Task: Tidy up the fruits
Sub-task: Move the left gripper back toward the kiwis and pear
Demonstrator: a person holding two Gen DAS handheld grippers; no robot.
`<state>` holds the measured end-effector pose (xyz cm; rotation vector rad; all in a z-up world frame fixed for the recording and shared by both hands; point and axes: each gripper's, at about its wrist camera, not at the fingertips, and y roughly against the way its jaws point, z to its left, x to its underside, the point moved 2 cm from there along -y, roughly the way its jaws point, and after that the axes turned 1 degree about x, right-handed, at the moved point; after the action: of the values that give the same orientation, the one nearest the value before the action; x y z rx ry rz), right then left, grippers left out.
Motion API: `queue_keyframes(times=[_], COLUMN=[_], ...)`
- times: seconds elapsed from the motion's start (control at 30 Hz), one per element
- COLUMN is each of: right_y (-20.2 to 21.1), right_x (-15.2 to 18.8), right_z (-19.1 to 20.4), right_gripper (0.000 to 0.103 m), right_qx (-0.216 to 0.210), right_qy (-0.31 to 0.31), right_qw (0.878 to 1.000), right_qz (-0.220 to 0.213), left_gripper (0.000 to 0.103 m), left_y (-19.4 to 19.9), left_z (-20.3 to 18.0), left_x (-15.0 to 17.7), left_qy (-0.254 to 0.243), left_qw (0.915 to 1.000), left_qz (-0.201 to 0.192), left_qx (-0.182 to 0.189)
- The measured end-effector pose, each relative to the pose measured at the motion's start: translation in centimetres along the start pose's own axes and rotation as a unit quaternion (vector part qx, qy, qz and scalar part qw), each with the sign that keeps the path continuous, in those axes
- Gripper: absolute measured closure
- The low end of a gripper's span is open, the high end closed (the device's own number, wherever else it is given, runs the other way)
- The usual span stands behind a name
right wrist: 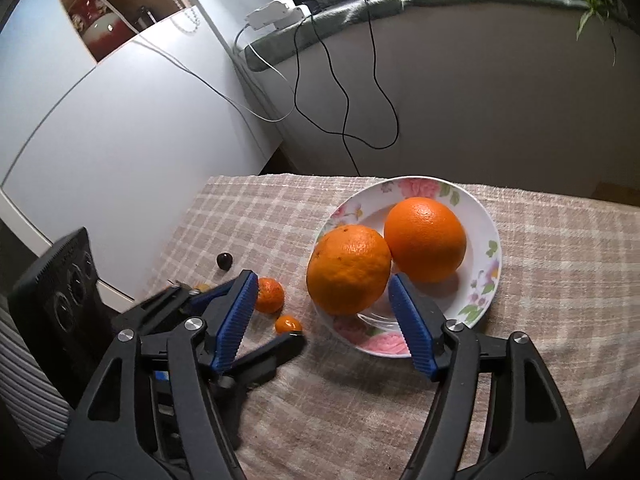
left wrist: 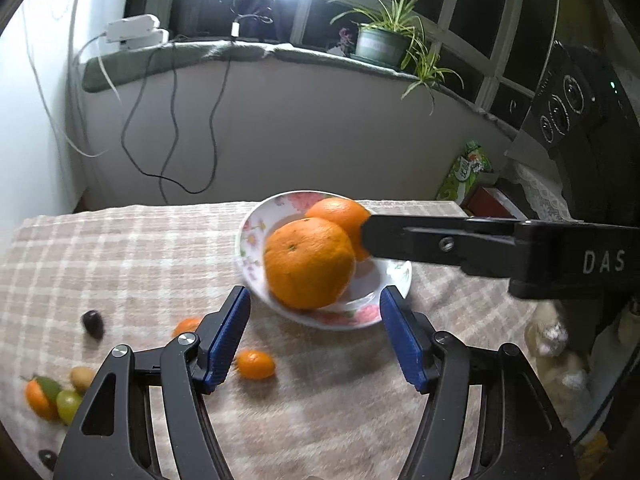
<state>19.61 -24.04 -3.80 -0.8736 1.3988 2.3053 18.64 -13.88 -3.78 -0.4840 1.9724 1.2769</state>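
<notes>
Right gripper [right wrist: 322, 312] hangs over the checked tablecloth [right wrist: 540, 300] w/ blue pads apart, nothing between them. Just beyond, a floral plate [right wrist: 486, 216] holds two big oranges touching: rough-skinned orange [right wrist: 349, 269] near-left, smooth orange [right wrist: 425, 239] far-right. Left of the plate: a mandarin [right wrist: 271, 289], a small kumquat [right wrist: 288, 325], a dark fruit [right wrist: 225, 260] farther off. Left gripper [right wrist: 244, 320] reaches in from the left, low.

Two oranges [right wrist: 349, 269] touching in floral plate [right wrist: 486, 216].

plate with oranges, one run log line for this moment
plate: two oranges | left gripper: open, empty | right gripper: open, empty | small fruits: on cloth
</notes>
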Motion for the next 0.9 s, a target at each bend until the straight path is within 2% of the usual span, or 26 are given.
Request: queue_keyframes(times=[0.13, 0.57, 0.73, 0.9], right_y=[1.0, 0.8, 0.0, -2.0], right_x=[1.1, 6.6, 8.1, 8.9], right_z=[1.2, 6.2, 7.8, 10.2], right_gripper=[0.026, 0.025, 0.025, 0.026], right_qx=[0.011, 0.042, 0.028, 0.005], right_qy=[0.018, 0.117, 0.133, 0.162], right_qw=[1.0, 0.99, 0.988, 0.986], right_qz=[-0.019, -0.072, -0.068, -0.038], left_gripper=[0.036, 0.036, 0.036, 0.041], left_y=[2.0, 8.5, 10.3, 11.6], left_z=[1.5, 8.2, 10.9, 13.4], left_x=[1.6, 7.7, 10.7, 12.9], left_qy=[0.006, 0.051, 0.078, 0.111], left_qw=[0.9999, 0.9936, 0.9886, 0.983], left_qz=[-0.009, -0.042, -0.037, -0.032], left_qx=[-0.012, -0.092, -0.123, -0.143])
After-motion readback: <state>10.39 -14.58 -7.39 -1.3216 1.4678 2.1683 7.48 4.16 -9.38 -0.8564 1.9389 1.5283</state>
